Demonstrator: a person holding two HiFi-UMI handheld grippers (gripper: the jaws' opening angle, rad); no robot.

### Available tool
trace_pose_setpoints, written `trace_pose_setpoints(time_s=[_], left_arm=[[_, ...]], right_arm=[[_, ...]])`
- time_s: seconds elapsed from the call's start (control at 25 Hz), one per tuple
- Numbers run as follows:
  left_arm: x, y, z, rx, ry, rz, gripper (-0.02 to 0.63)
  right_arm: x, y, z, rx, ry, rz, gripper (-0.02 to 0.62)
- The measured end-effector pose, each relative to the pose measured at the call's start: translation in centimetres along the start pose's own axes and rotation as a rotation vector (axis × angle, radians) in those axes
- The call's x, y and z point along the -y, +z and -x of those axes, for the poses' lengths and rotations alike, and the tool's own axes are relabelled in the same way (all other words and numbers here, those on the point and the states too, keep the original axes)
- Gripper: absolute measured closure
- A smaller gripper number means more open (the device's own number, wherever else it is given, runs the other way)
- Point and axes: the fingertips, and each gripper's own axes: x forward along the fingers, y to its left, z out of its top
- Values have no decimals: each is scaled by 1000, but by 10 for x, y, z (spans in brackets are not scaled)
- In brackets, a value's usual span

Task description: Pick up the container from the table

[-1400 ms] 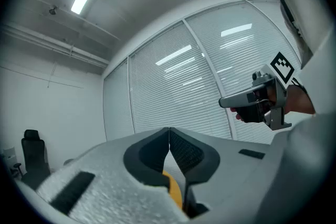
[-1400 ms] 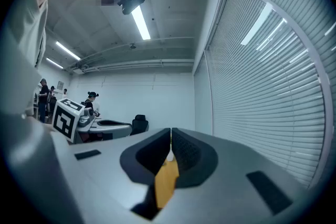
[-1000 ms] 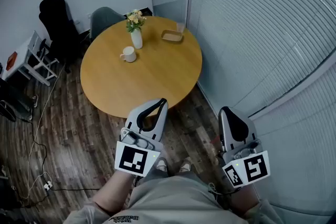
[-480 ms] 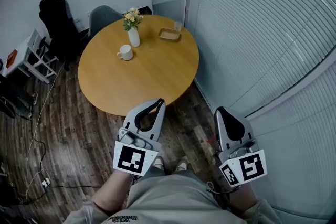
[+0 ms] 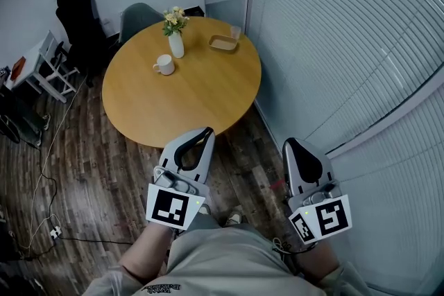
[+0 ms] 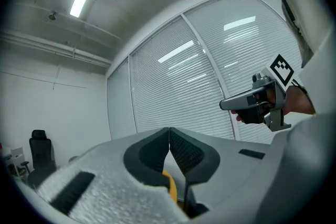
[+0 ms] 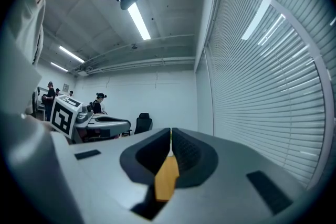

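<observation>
Tutor: Both grippers and the round table [image 5: 187, 104] sit slightly further left in the head view than a second ago. The things on the table keep their arrangement.

Student: Where is the container?

Tutor: Container [image 5: 223, 44], a shallow tan tray, lies flat at 1 o'clock on the tabletop, near the far rim. A small clear glass [image 5: 236, 32] stands just beside it, at the tray's 1 o'clock.

Student: And the other items on the wood?

Tutor: A white vase of flowers [image 5: 176, 44] stands at 12 o'clock from the table's centre. A white mug [image 5: 164, 65] sits at 10 o'clock, near the vase. Both are apart from the container.

Student: How do the tongs stand?

Tutor: The left gripper [image 5: 207, 130] is at the table's 6 o'clock, and its tip overlaps the near rim in the head view. The right gripper [image 5: 289, 143] is at 5 o'clock, off the table, above the dark plank floor [image 5: 104, 170] beside the slatted blinds [image 5: 333, 45]. In each gripper view the two dark pads are pressed together along one seam, with nothing pinched. Both grippers are well apart from the container.

Student: What surrounds the table?

Tutor: A grey chair [image 5: 139, 16] stands at the table's 11 o'clock. A black chair [image 5: 75, 17] stands at 10 o'clock, against the wall.
</observation>
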Motion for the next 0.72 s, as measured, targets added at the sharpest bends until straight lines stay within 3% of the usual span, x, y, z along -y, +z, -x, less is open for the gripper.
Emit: trace_pose_setpoints(time_s=[0.72], left_arm=[[1,-13,-14,-29,25,-3,586]], right_arm=[[22,-21,-12,-19,23,-27,565]])
